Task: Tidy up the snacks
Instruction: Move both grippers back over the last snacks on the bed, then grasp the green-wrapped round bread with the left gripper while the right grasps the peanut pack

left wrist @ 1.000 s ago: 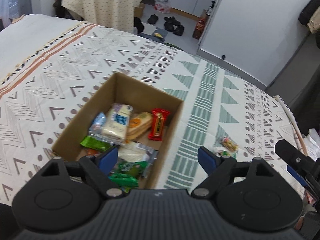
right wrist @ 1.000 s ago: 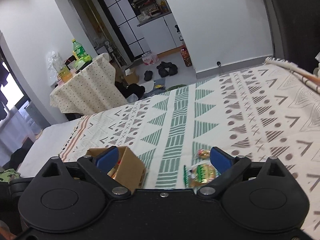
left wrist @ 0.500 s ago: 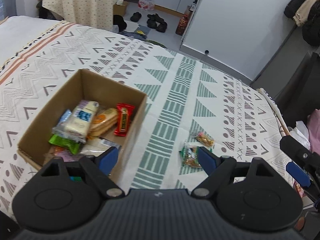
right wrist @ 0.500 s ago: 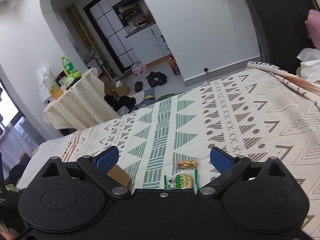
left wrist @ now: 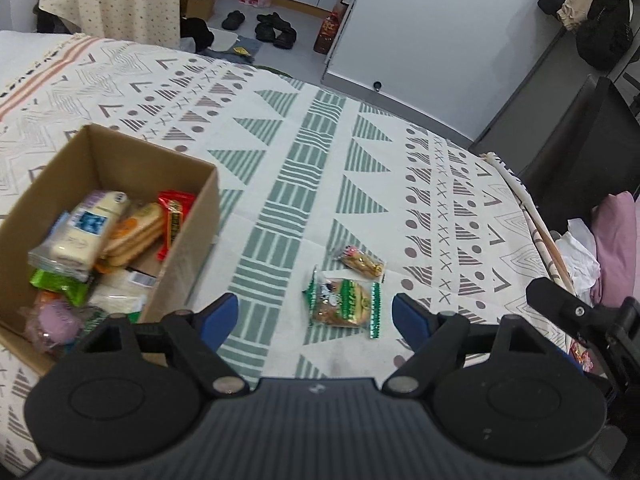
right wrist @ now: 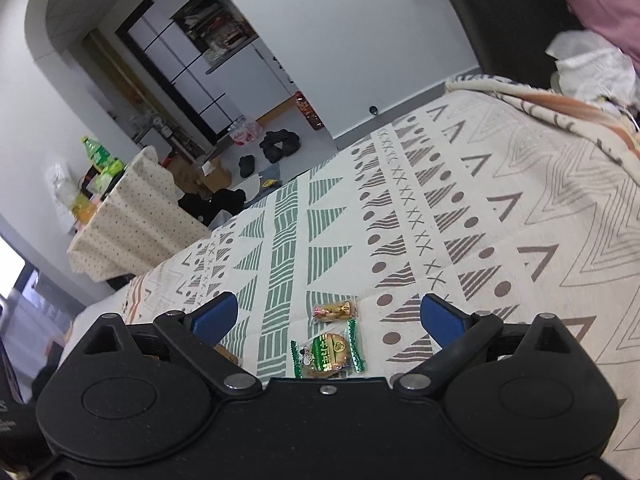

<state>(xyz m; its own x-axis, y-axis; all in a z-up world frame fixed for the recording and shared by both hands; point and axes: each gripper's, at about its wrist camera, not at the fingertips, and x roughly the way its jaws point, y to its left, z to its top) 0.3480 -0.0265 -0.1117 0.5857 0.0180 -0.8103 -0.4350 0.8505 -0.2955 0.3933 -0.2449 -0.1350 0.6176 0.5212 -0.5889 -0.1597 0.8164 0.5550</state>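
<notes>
While both hand-held grippers, left (left wrist: 315, 316) and right (right wrist: 328, 316), gape empty, the crinkly biscuit packet (left wrist: 344, 303) may slip aside on the soft bed (left wrist: 304, 184).

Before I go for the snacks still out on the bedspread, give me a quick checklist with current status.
1. Left hand-held gripper open, nothing between its blue pads: ok.
2. Right hand-held gripper open and empty: ok.
3. Green-edged clear packet holding a round cake lies flat on the patterned bedspread, in line with the left gripper's gap: ok.
4. Small clear wrapper of golden sweets lies just beyond the packet, apart from it or touching: cannot tell.
5. Open brown cardboard box with snacks inside has room on top: ok.
6. Pads touching either snack: not yet, not ok.
</notes>
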